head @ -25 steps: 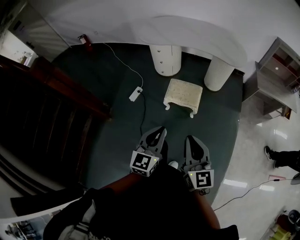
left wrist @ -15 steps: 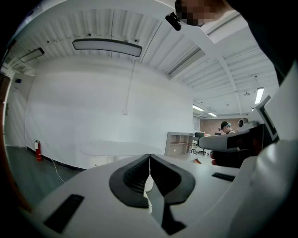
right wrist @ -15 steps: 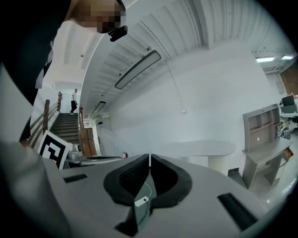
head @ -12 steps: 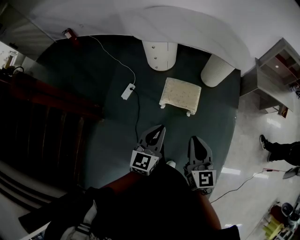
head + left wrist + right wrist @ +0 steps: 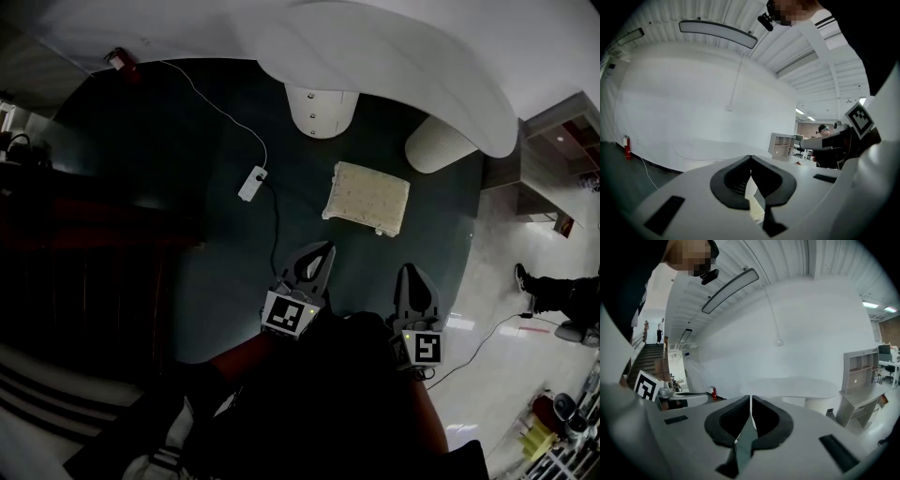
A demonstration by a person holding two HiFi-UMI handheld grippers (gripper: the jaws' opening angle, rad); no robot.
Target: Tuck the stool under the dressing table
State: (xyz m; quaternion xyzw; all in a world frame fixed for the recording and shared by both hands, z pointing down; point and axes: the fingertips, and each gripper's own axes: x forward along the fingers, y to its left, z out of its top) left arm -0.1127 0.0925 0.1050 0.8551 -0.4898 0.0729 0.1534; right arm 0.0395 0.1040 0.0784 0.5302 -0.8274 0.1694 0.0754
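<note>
standing on dark carpet, stool is near the dressing table.

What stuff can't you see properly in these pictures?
- Stool: the head view shows its seat from above, which hides most of its legs.
- Gripper views: the left gripper and right gripper block the floor, so the stool can't be made out.
- Person: head view, cut off by the right edge; only a leg and shoe show.
- Left side, head view: too dark to name the furniture.

cream stool, green carpet, white table
</note>
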